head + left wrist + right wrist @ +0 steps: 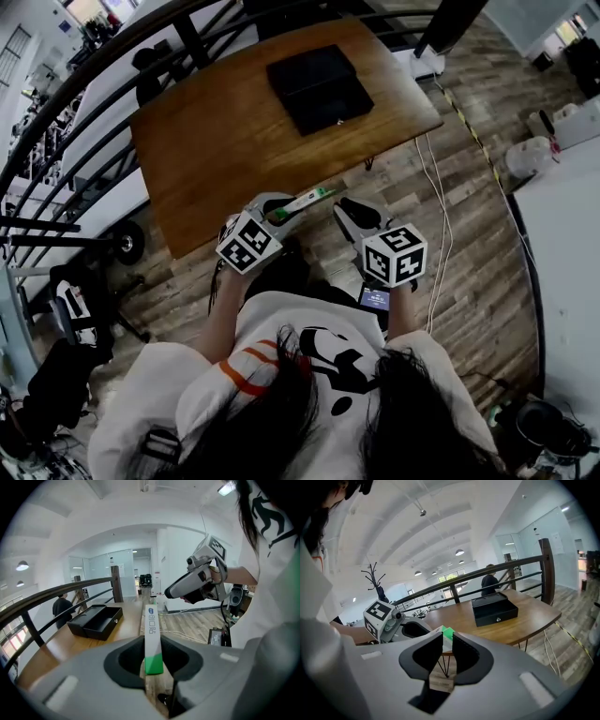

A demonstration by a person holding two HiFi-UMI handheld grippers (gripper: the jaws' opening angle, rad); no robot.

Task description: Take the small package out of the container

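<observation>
The small package (305,201) is a flat white strip with a green end. My left gripper (278,214) is shut on it, holding it in the air just off the near edge of the wooden table (216,141). In the left gripper view the package (151,634) points out past the jaws toward the table. The container, a black box (319,86), sits at the table's far side, and its lid looks folded back (96,620). My right gripper (349,214) hovers right of the package, apart from it. Its jaws (447,641) stand a narrow gap apart with nothing between them.
A dark metal railing (84,103) curves along the table's left and far sides. White cables (439,206) trail over the wood-plank floor at the right. A white table edge (562,234) lies further right. A person stands beyond the railing (61,609).
</observation>
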